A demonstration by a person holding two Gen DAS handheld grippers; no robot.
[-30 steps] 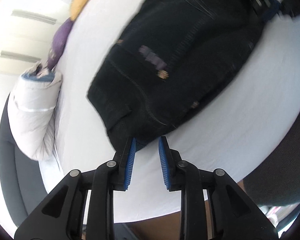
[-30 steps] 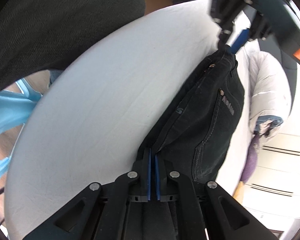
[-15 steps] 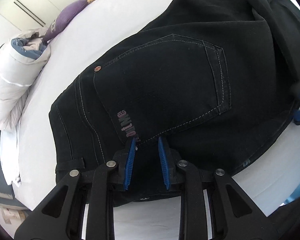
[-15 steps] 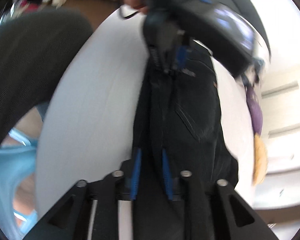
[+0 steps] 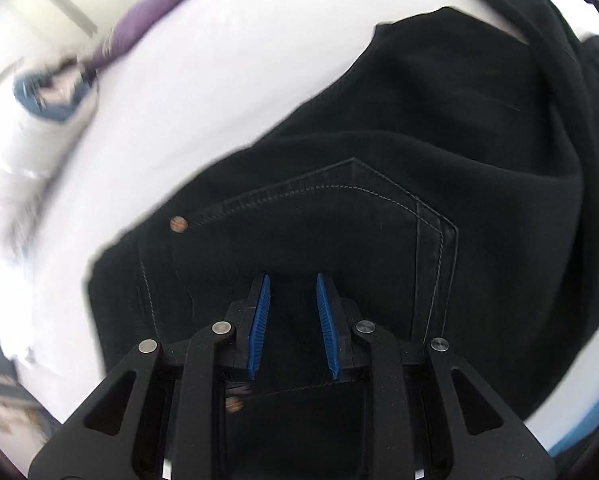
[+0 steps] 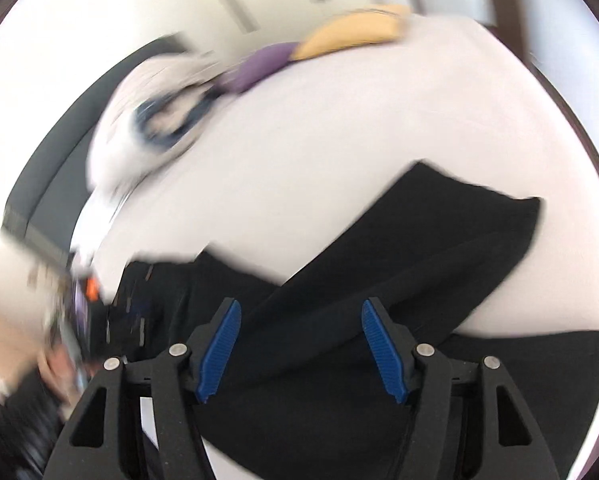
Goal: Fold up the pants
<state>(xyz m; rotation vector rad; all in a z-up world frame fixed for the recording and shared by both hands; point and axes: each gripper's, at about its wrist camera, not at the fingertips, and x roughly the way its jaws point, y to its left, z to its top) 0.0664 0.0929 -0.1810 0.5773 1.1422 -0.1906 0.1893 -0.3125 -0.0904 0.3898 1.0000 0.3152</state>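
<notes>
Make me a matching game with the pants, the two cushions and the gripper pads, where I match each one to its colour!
Things:
1. pants
2. long cushion nearest the puffy white jacket
3. cushion at the far end
4. pads on the right gripper's fingers

Colours:
A. blue
B. yellow-orange
C. black
D. purple

Pairs: 1-C, 2-D, 3-B, 4-A

The black pants (image 5: pixel 379 240) lie flat on the white bed (image 5: pixel 219 80), folded over on themselves. A back pocket with pale stitching and a small copper stud faces up. One dark leg end (image 6: pixel 479 232) reaches out across the bed.
</notes>
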